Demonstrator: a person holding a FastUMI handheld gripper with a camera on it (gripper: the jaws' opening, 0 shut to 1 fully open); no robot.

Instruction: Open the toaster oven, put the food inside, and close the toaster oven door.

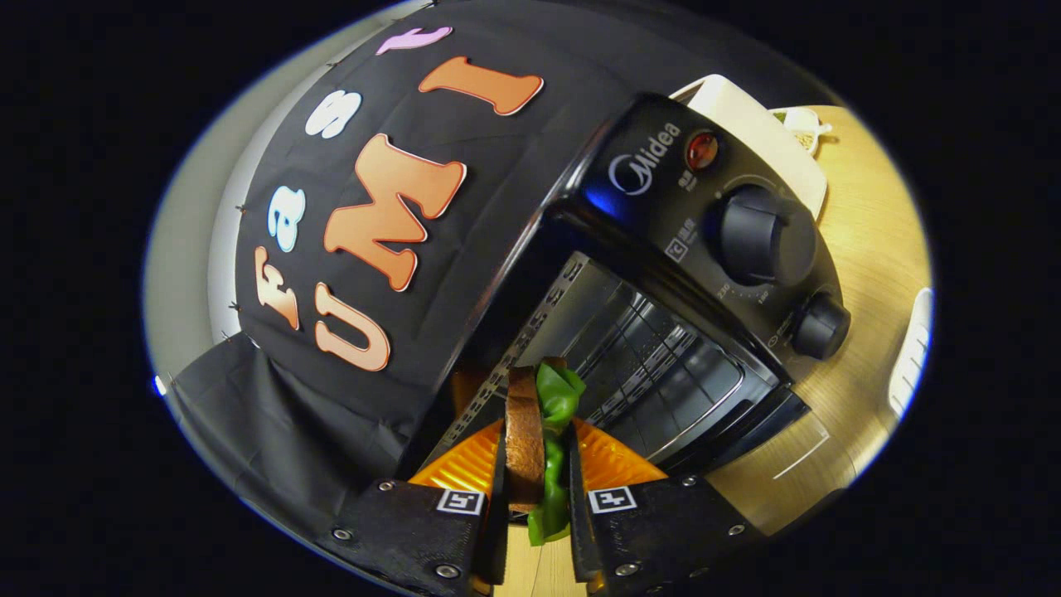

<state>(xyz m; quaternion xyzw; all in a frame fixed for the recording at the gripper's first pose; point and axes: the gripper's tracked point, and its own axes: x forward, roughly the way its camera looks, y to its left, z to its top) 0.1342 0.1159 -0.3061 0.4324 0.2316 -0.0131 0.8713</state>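
Pinching a sandwich [525, 431] tight between both fingers of the tongs [537, 497], with bread on one side and green leaf [557, 398] on the other. Held just ahead of the open oven [663, 274], whose mouth sits at about 1 o'clock from the fingertips. Looks like the putting-in step, not yet done.

Could go wrong in a few ways. Might bump the oven's front edge on the way in, since the whole view is tipped and the mouth looks narrow. Might lose the leaf, which hangs out loose past the bread and could catch on the wire rack [655, 365]. Might squash the bread if squeezed harder, or drop it if squeezed less. Might also knock the two knobs [758, 232] at 2 o'clock.

Hard to tell much about the door; only a dark edge near 3 o'clock, so cannot say how far down it lies. Back of the oven too dark to see. White things beyond the oven on the bench [870, 249] cut off and unclear. Bottom of the sandwich hidden behind the fingers.
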